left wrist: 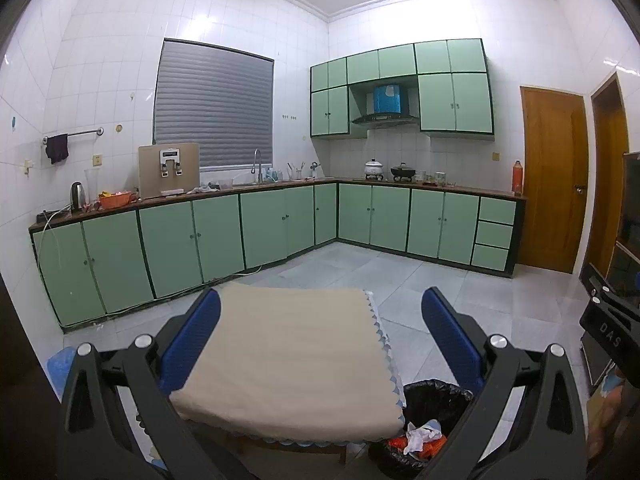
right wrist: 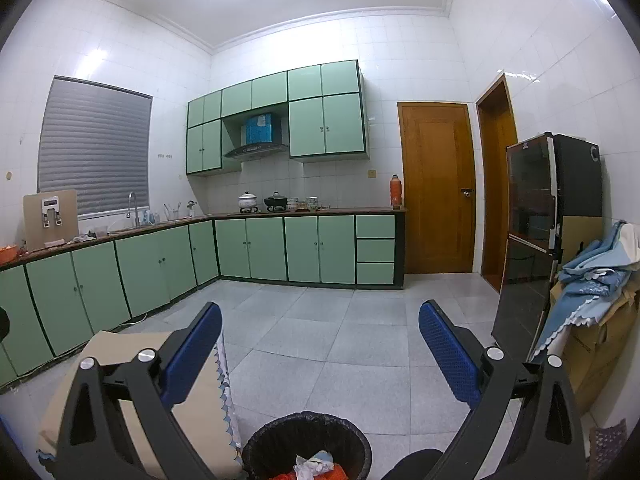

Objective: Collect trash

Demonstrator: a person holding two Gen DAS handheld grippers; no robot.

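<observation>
A round bin lined with a black bag (right wrist: 306,446) stands on the floor right of a small table; the bin (left wrist: 430,424) holds crumpled white paper (left wrist: 420,436) and orange wrappers (right wrist: 340,472). The table wears a beige cloth (left wrist: 288,360) with a scalloped blue edge, and its top is bare. My left gripper (left wrist: 320,312) hovers open over the table with nothing between its blue pads. My right gripper (right wrist: 320,320) is open too, above the bin (right wrist: 306,446) and the floor, holding nothing. The right gripper's black body (left wrist: 612,320) shows at the right edge of the left wrist view.
Green L-shaped kitchen cabinets (left wrist: 192,240) line the left and far walls, with a kettle (left wrist: 77,195), orange basket (left wrist: 115,199), sink tap and pots on the counter. A dark fridge (right wrist: 536,232) and boxes draped in blue cloth (right wrist: 592,280) stand right. Grey floor tiles (right wrist: 320,320) lie ahead.
</observation>
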